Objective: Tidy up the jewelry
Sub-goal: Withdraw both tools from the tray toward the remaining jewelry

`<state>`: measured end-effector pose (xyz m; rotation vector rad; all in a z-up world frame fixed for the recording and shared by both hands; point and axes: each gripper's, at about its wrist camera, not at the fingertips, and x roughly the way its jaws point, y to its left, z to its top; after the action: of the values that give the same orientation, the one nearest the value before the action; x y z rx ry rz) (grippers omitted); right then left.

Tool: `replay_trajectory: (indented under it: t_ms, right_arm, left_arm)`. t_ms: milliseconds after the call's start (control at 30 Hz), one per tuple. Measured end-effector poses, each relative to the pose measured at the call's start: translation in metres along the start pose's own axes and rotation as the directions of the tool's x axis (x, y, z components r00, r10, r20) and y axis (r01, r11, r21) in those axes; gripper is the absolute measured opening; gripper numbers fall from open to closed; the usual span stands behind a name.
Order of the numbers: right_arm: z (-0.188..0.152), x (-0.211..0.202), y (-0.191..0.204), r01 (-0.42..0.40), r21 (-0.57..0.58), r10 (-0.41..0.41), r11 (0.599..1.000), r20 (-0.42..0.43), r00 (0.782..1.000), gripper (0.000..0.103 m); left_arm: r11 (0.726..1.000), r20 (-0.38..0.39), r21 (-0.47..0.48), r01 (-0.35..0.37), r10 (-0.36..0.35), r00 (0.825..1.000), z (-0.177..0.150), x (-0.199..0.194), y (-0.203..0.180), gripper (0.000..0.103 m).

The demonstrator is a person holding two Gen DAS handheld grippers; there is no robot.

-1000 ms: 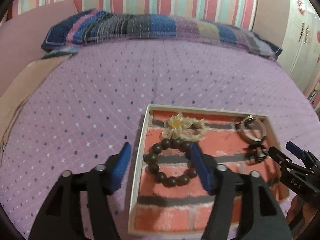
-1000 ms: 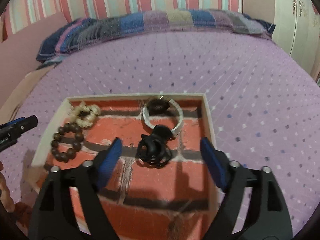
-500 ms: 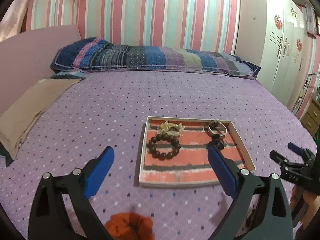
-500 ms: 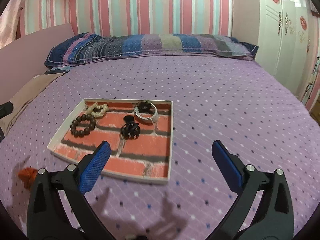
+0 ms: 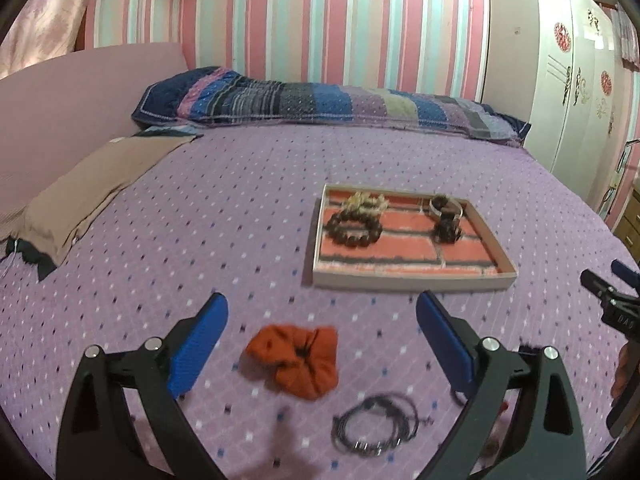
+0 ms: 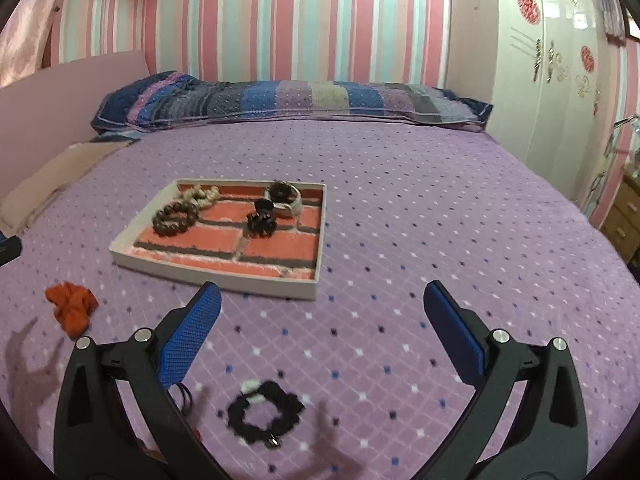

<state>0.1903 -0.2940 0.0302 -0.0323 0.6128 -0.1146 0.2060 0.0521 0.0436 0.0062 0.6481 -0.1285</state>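
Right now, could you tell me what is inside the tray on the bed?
Tray holds a dark bead bracelet, pale shell bracelet, black claw clip and white bangle, which partly covers a dark item.

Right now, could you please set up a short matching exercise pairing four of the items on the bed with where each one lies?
Items:
1. orange scrunchie
2. black scrunchie
3. brown bead bracelet
4. black hair clip

Places:
A. in the tray, left part
B. on the bedspread ahead of the right gripper
C. in the tray, right part
D. on the bedspread ahead of the left gripper

Pairs: 1-D, 2-B, 3-A, 4-C
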Motion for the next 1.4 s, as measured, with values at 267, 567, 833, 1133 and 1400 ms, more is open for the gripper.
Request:
replay_trajectory:
  t_ms: [267,567,833,1133,1400]
  right_arm:
    - [-0.049,-0.017,-0.006,0.038,-0.008,-0.038,0.999,-0.02,0.999,0.099]
    - [-0.104,-0.023,-0.017,0.043,-0.009,-0.044,0.999,-0.075,0.996,0.099]
    - [-0.135,-0.032,-0.021,0.04,-0.019,-0.042,0.999,-0.095,0.995,0.098]
    - [-0.154,-0.027,-0.027,0.021,0.003,-0.021,1.0,-0.125,0.992,0.098]
    - [-0.163,-0.017,-0.025,-0.023,0.007,0.023,1.0,-0.151,0.988,0.083]
  left_arm:
    - [1.0,-0.038,0.007,0.011,-0.01,0.999,-0.046,-0.014,-0.008,0.093]
    - [0.999,-0.107,0.007,0.052,-0.05,0.993,-0.098,-0.012,-0.037,0.093]
    - [0.995,-0.127,0.026,0.101,-0.097,0.987,-0.126,-0.014,-0.068,0.093]
    - [0.988,-0.147,0.063,0.139,-0.128,0.981,-0.148,0.002,-0.095,0.093]
    - [0.979,-0.163,0.072,0.192,-0.179,0.97,-0.154,0.015,-0.101,0.085]
